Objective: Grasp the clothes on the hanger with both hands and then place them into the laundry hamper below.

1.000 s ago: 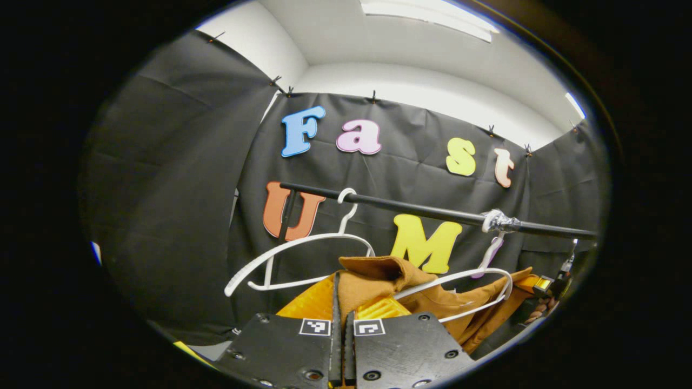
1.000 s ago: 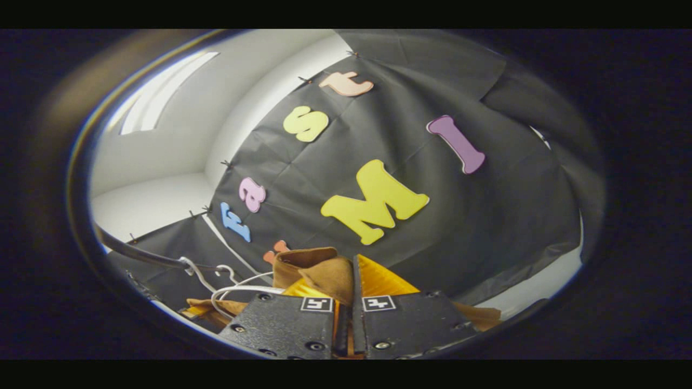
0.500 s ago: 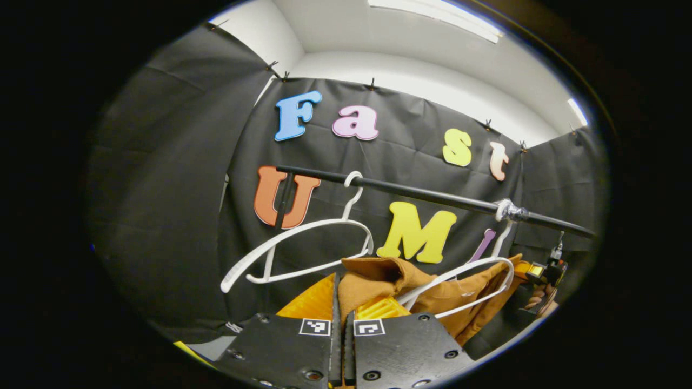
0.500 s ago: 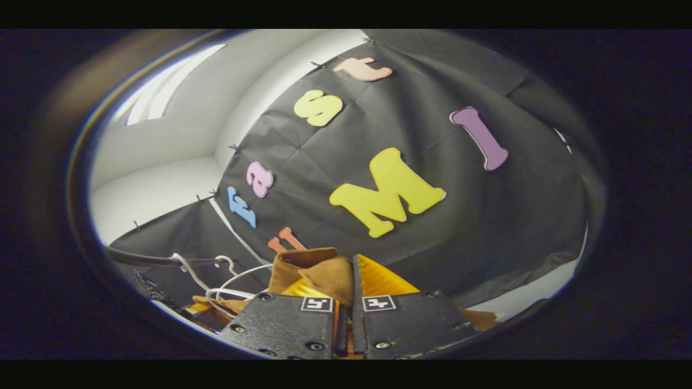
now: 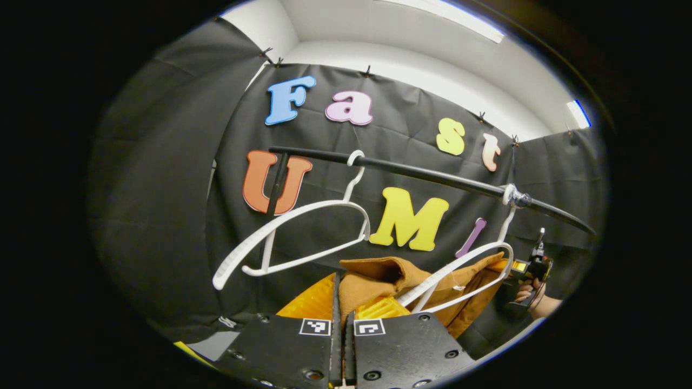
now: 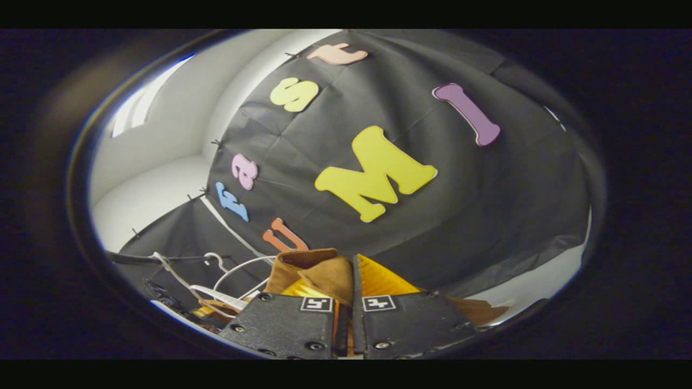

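Black cloth wall [image 5: 162, 178] behind, white ceiling [image 5: 411, 43] above. Black rail [image 5: 432, 178] across the wall, above and beyond the left tongs [image 5: 342, 302]. Bare white hanger [image 5: 292, 232] hooked on the rail, up and left of the left tongs. Second white hanger [image 5: 465, 273] taped to the rail, up and right of the left tongs, partly inside the brown garment [image 5: 389, 275]. Garment with yellow lining, bunched directly ahead of the left tongs; left tongs closed, cloth pinched between the fingers. Right tongs [image 6: 348, 310] likewise closed on the same garment [image 6: 324, 273], collar fold just ahead. Right tongs [image 5: 532, 267] and holding hand [image 5: 527, 297] also seen far right from the left gripper view, at the garment's far end. Hampers not seen.
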A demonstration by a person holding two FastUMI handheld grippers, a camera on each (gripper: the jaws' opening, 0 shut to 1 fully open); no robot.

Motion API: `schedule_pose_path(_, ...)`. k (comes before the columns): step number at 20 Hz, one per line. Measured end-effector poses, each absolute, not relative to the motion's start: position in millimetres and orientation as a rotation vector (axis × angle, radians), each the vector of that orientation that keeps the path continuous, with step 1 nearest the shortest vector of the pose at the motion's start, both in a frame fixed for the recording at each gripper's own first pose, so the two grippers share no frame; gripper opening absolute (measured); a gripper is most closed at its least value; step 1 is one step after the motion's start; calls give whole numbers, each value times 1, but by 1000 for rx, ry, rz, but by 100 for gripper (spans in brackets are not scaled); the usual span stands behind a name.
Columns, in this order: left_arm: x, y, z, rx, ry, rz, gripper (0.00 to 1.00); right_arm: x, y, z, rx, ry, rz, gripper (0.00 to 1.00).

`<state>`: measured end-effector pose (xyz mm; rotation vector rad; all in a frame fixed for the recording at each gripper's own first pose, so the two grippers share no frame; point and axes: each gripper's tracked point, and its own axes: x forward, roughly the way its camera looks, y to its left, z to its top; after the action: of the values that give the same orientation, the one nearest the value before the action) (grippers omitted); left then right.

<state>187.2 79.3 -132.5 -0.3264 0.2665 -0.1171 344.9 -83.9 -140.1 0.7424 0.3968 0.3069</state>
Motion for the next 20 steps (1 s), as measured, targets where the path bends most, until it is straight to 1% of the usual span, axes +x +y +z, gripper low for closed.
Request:
schedule_pose_path(1, 185, 79, -139, -360, 282, -125, 0, 348, -85, -150, 764, 421, 300, 7)
schedule_pose_path(3, 183, 80, -148, -409, 296, -149, 2, 349, -89, -166, 815, 450, 291, 6)
schedule_pose_path(9, 174, 83, -185, -467, 359, -162, 2, 341, -92, -206, 872, 511, 266, 7)
schedule_pose_path(14, 166, 80, -200, -456, 383, -149, 2, 317, -92, -226, 835, 538, 244, 6)
schedule_pose_path(15, 164, 80, -201, -451, 384, -147, 2, 312, -91, -227, 832, 537, 242, 9)
schedule_pose_path(17, 151, 79, -206, -432, 392, -144, 2, 299, -89, -230, 809, 536, 238, 6)
schedule_pose_path(20, 135, 74, -210, -409, 398, -144, 2, 277, -85, -230, 753, 537, 240, 5)
